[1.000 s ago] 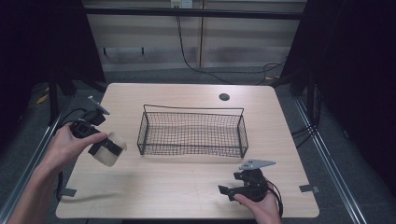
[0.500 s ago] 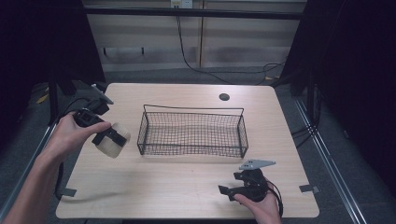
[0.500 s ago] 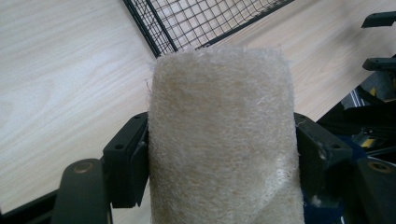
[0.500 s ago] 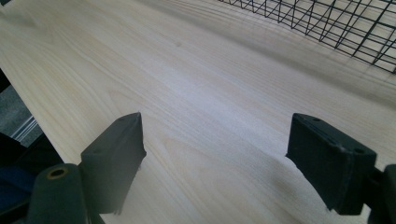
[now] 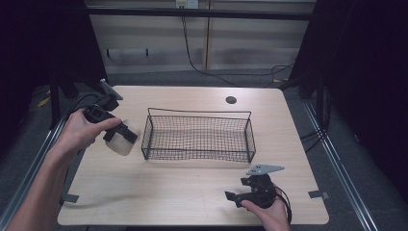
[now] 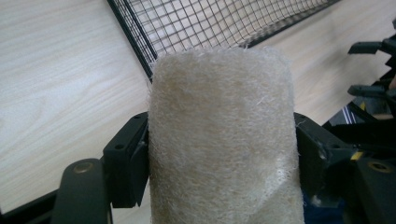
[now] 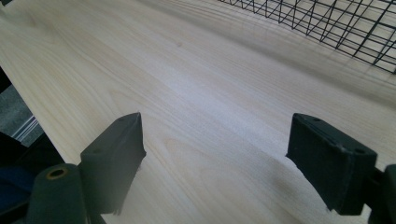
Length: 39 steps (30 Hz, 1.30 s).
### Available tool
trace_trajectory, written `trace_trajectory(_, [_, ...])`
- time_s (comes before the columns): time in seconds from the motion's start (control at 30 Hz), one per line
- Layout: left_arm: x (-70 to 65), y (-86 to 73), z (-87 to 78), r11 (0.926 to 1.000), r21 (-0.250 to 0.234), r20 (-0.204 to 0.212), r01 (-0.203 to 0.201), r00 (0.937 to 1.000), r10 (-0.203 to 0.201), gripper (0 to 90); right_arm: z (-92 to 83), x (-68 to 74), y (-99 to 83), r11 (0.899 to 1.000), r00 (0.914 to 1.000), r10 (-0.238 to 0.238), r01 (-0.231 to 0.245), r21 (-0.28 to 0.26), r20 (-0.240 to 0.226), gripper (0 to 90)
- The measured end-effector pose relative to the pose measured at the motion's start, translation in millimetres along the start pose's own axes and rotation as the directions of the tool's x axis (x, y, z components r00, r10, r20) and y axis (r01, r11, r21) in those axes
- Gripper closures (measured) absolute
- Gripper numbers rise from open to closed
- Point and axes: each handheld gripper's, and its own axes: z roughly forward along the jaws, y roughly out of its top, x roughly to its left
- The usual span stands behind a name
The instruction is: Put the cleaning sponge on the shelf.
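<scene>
Tongs first: from the high view my left tongs are clamped on the roll, a pale fuzzy cylinder held above the surface just beside the left end of the basket. So I'd say the pickup is done; getting it over the rim and dropping it in is what's left. The basket looks empty to me. Right tongs sit low near the front edge, well apart from everything.

Left gripper view: roll is pinched across its middle, a jaw tight on each side. Its long axis runs up and away from the camera, far end pointing toward the basket corner, so it sits crosswise to the jaws.

Right gripper view: right tongs are wide apart with nothing between them, just bare surface, basket mesh at the top right.
</scene>
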Motion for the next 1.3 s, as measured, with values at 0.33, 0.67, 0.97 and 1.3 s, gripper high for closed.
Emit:
trace_trajectory(0.33, [-11.1, 15.8, 4.2, 0.9998, 0.004, -0.001, 0.017, 0.9998, -0.017, 29.7, 0.0, 0.4, -0.1, 1.0, 1.0, 0.0, 0.0, 0.0, -0.001, 18.1])
trace_trajectory(0.67, [-24.0, 32.9, 13.5, 0.9985, -0.001, -0.048, 0.055, 0.9973, -0.055, 29.6, -0.2, 0.3, -0.1, 1.0, 1.0, 0.001, -0.001, 0.001, -0.001, 17.9])
trace_trajectory(0.97, [-34.5, 47.1, 26.5, 0.9968, 0.017, -0.07, 0.078, 0.9946, -0.077, 29.6, 0.1, 0.9, -0.2, 1.0, 1.0, 0.002, -0.002, 0.003, -0.006, 17.7])
trace_trajectory(1.3, [-37.1, 60.0, 43.1, 0.9925, 0.023, -0.103, 0.12, 0.9877, -0.117, 29.6, 0.0, 0.7, -0.4, 1.0, 1.0, 0.002, -0.002, 0.004, -0.007, 17.5])
